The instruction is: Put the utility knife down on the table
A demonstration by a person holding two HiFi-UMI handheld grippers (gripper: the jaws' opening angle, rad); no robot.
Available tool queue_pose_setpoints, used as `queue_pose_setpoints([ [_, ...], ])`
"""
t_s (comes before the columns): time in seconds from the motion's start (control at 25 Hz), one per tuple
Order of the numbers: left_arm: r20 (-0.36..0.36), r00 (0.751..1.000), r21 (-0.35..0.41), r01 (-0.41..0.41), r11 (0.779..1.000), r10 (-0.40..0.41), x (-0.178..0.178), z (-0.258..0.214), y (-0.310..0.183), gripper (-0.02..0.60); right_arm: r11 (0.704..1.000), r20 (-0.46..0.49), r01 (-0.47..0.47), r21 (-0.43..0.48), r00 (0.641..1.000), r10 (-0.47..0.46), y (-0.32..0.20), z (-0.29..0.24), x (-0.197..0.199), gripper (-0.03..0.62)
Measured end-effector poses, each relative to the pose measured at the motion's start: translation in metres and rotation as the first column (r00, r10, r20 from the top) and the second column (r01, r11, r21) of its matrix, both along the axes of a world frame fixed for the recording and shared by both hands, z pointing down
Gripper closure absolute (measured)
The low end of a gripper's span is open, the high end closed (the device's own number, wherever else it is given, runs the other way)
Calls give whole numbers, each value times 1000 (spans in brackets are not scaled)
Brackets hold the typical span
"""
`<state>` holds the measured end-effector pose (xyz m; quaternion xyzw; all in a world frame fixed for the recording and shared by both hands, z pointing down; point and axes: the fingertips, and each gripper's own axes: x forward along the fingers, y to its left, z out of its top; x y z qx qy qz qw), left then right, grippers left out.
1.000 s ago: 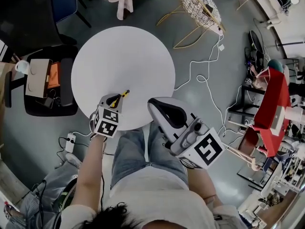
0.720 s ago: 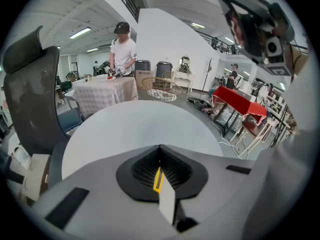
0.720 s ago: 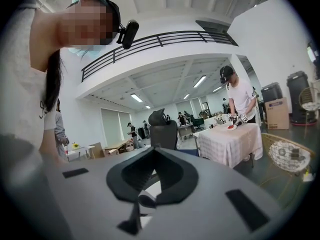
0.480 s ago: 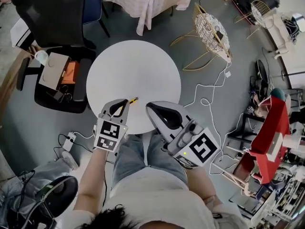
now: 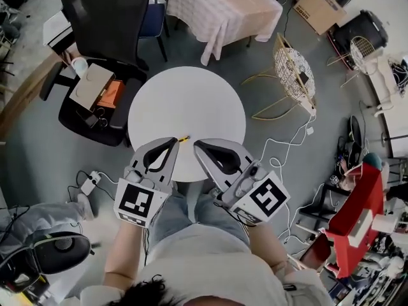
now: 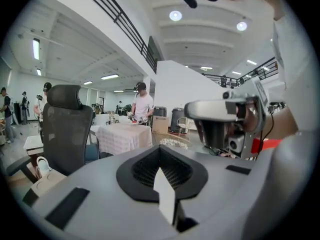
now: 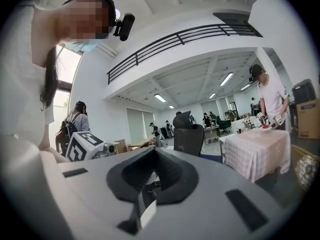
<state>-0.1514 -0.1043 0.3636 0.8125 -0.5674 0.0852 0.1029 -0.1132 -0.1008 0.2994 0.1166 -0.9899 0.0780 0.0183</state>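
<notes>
The left gripper (image 5: 173, 141) has its two jaws pressed together, and its own view shows nothing between them. The right gripper (image 5: 199, 145) is closed the same way and holds nothing. The two sit side by side over the near edge of the round white table (image 5: 188, 101), with their tips close to each other. Each has a cube with black and white squares at the back, the left cube (image 5: 137, 203) and the right cube (image 5: 266, 197).

The utility knife (image 5: 183, 138) is at the near part of the table. Only a small yellow bit of it shows, just past the tip of the left gripper. The rest is hidden under that gripper, so I cannot tell if the tip touches it.

The person holding the grippers is at the table edge, with blue jeans (image 5: 185, 206) showing below the grippers.

Around the table the floor is grey. A black office chair (image 5: 105, 11) is at the far left, and beside it is a low black seat (image 5: 95, 110) with a box and some small things on it. A table with a checked cloth (image 5: 220, 5) is further back. A gold wire basket (image 5: 294, 69) stands to the right, and a white cable (image 5: 287, 148) lies in curls on the floor near it. A red thing (image 5: 357, 209) is far off to the right.
</notes>
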Motion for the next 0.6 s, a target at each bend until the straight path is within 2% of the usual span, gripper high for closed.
queue_pose_setpoints([
  [0.24, -62, 996, 107, 63, 992, -56, 11, -50, 25, 572, 997, 6, 69, 17, 998, -69, 15, -7, 8, 586],
  [0.6, -77, 991, 196, 123, 973, -110, 22, -81, 58, 572, 987, 20, 156, 44, 987, -157, 38, -18, 15, 586],
])
